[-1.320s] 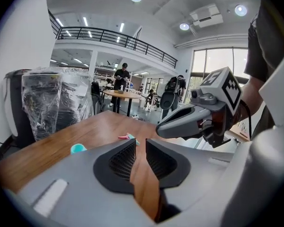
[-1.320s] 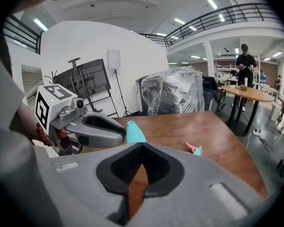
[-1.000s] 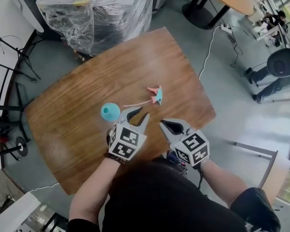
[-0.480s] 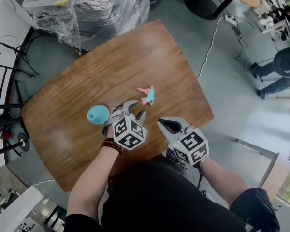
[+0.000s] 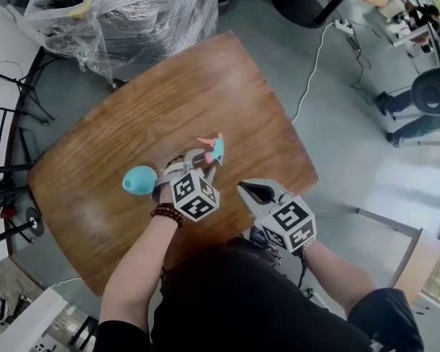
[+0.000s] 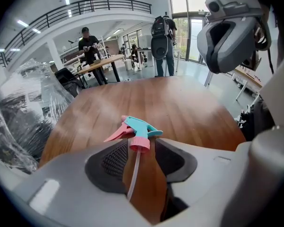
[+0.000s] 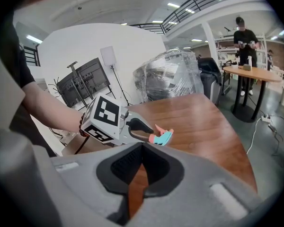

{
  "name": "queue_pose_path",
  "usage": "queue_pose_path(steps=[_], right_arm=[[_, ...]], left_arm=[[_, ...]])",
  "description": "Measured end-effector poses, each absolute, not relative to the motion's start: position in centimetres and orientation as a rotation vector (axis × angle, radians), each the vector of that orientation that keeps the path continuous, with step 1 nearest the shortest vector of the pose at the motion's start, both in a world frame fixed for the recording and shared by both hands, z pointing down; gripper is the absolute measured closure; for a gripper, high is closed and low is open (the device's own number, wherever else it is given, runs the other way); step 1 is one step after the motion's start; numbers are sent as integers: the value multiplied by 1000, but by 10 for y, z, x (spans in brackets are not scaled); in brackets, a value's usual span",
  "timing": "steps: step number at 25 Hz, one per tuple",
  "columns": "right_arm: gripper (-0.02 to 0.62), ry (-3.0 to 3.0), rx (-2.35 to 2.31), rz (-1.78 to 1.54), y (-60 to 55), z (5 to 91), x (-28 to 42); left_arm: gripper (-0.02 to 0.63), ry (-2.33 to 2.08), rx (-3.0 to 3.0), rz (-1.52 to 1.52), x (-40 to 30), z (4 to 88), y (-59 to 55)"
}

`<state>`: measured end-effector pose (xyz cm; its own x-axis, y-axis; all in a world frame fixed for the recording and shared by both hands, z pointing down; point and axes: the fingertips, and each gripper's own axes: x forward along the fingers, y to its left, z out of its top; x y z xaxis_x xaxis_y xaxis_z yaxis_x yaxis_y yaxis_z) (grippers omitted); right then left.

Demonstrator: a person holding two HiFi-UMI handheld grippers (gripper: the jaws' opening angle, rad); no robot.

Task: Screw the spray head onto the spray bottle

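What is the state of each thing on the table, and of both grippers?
spray head: lying on the table, not screwed on, tube between left jaws.
spray bottle: on the table, no head on it.
left gripper: open, jaws just opening, not pressing the spray head.
right gripper: shut, empty.

A brown wooden table (image 5: 205, 86) carries a teal spray bottle (image 5: 139, 180) and, near it, a pink-and-teal spray head (image 5: 213, 147).
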<state>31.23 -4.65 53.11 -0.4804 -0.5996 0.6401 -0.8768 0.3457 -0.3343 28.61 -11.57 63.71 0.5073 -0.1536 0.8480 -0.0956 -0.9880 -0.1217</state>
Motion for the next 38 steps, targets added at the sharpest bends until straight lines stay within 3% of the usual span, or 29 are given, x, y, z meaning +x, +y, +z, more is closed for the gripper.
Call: queue_pose_path(steps=[4, 11, 20, 22, 29, 38], right_arm=[[603, -2207, 1298, 925, -47, 531, 316], [603, -2222, 1284, 877, -49, 527, 317], [601, -2259, 1154, 487, -55, 509, 322], [507, -2269, 1102, 390, -55, 502, 320], [422, -2259, 896, 107, -54, 463, 293], [391, -2276, 604, -99, -35, 423, 226]], left_arm=[[451, 234, -2647, -1519, 287, 638, -119], [457, 242, -2687, -1478, 289, 625, -116], [459, 197, -2926, -1297, 289, 577, -102], [459, 178, -3006, -1227, 287, 563, -98], [460, -8, -3273, -912, 269, 504, -72], [460, -351, -3471, -539, 224, 430, -37]])
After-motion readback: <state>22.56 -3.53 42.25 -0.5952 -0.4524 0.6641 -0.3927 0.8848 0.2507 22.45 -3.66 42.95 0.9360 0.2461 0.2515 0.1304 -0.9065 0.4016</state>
